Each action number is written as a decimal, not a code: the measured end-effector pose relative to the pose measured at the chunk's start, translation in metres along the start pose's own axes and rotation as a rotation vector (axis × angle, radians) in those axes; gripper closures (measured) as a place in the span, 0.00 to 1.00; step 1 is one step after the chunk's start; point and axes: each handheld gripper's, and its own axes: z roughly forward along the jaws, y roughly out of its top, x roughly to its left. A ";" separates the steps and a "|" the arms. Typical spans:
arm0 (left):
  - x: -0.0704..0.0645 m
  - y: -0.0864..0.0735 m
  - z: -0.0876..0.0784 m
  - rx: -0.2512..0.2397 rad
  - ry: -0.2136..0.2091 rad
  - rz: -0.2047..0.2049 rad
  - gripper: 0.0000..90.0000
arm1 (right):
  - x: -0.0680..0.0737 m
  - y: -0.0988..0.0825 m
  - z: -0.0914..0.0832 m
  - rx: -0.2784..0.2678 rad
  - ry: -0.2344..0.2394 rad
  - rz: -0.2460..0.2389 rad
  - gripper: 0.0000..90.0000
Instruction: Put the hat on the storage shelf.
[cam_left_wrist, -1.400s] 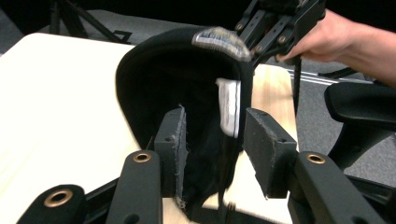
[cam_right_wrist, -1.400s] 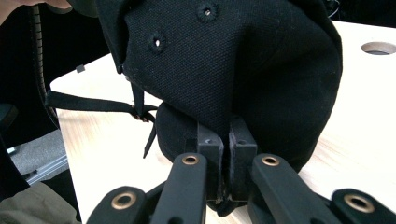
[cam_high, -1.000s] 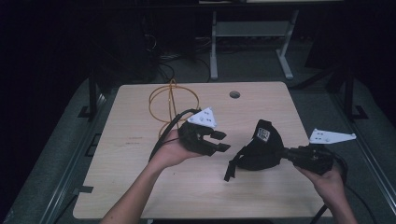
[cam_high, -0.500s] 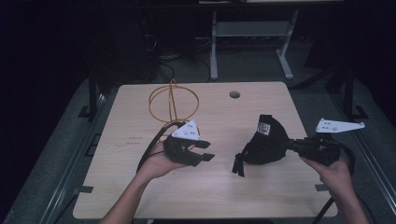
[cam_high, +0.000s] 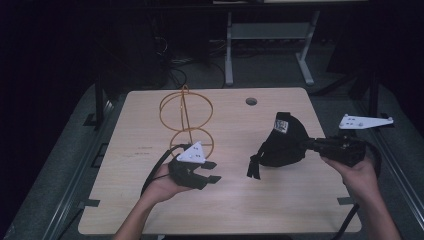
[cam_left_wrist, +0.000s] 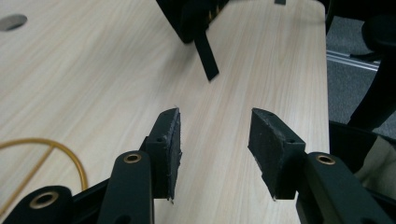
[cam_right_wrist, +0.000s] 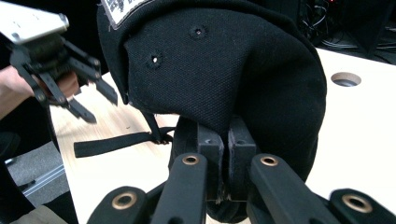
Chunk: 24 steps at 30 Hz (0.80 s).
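**Cap held aloft on the right; free fingers face its strap end**

The right gripper (cam_high: 312, 145) has its fingers (cam_right_wrist: 212, 154) clamped together on the fabric edge of a black cap (cam_high: 283, 142). The cap is lifted clear of the surface (cam_high: 280, 210), right of centre, with its crown toward the far edge and its strap (cam_high: 253, 167) hanging down at the left side.

The left gripper (cam_high: 210, 171) sits low over the surface, just in front of an orange wire stand (cam_high: 186, 117). Its fingers (cam_left_wrist: 168, 149) are apart and hold nothing.

Governing relation: the cap lies to the right of the left fingers, apart from them, with bare surface between. In the left gripper view the strap (cam_left_wrist: 206, 60) hangs ahead and slightly left of the gap between the fingers. The left fingers point across the surface toward that strap end, so the left hand is the nearer one to the cap's free side. Judgement: any second grasp would come from the left, at the strap or the rim beside it.
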 end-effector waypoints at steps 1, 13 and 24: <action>0.000 -0.002 0.000 0.000 0.001 -0.003 0.59 | 0.000 0.002 0.000 -0.002 0.002 0.000 0.97; -0.001 -0.023 0.003 0.012 0.014 -0.006 0.58 | 0.005 0.036 0.005 -0.005 0.007 -0.022 0.97; -0.004 -0.027 0.005 0.025 0.012 0.003 0.54 | 0.015 0.073 0.018 0.004 0.023 -0.055 0.97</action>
